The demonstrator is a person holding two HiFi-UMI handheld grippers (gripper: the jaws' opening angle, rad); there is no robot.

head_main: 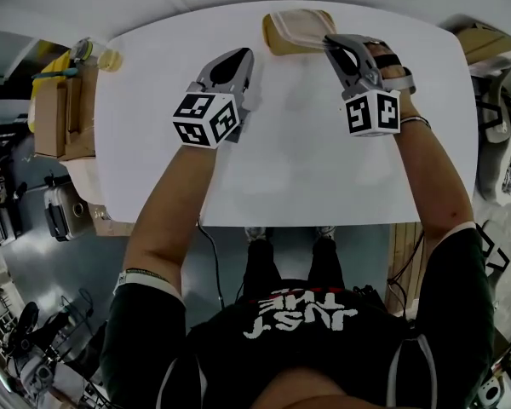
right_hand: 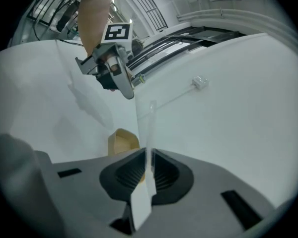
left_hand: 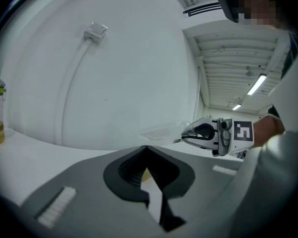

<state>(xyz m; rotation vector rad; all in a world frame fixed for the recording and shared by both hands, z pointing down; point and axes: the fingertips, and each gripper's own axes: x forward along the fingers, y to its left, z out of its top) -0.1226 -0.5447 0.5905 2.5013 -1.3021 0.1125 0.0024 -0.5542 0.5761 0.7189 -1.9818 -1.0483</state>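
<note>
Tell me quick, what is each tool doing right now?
Left tool: closed, nothing between its jaws.
Right tool: closed on the edge of the clear plastic lid.

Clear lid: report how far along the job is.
Done: the right gripper is shut on the clear lid at its edge. In hand: the lid is over the tan container; whether it's seated can't be told. Remaining: the left gripper, shut and empty, touches neither.
</note>
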